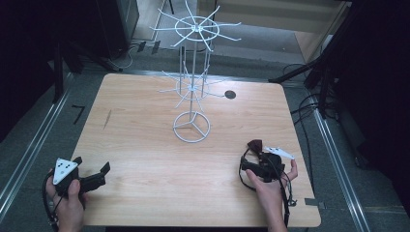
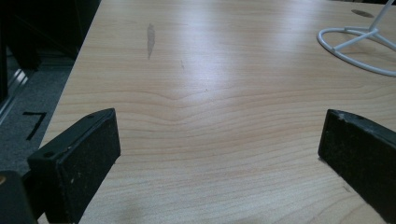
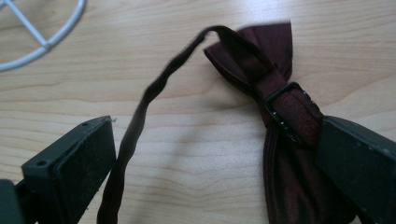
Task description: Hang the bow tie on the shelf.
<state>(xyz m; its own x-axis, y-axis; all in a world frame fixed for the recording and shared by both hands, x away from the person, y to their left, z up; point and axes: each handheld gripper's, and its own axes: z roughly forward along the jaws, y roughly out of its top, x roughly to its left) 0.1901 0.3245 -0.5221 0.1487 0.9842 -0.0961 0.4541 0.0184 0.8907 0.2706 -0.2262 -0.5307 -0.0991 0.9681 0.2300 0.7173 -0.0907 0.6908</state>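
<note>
Right gripper (image 3: 215,163), jaws wide, straddles the bow tie (image 3: 275,93) and its strap (image 3: 140,116), near the wire stand (image 1: 192,126). Left gripper (image 2: 219,154), jaws wide too, over bare worktop (image 2: 210,84) well left of the stand.

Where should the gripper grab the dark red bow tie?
Probably at the knot of the bow tie, where the band and black buckle cinch the fabric into a narrow, firm waist. Come from above with the right gripper, one jaw on each side; the strap is thin and floppy.

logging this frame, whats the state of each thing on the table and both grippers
dark red satin bow tie: lying flat on the table, strap looped loose, between the right gripper's jaws
white wire display stand: upright, hooks bare
left gripper: open, holding nothing
right gripper: open around the bow tie, not clamped
</note>
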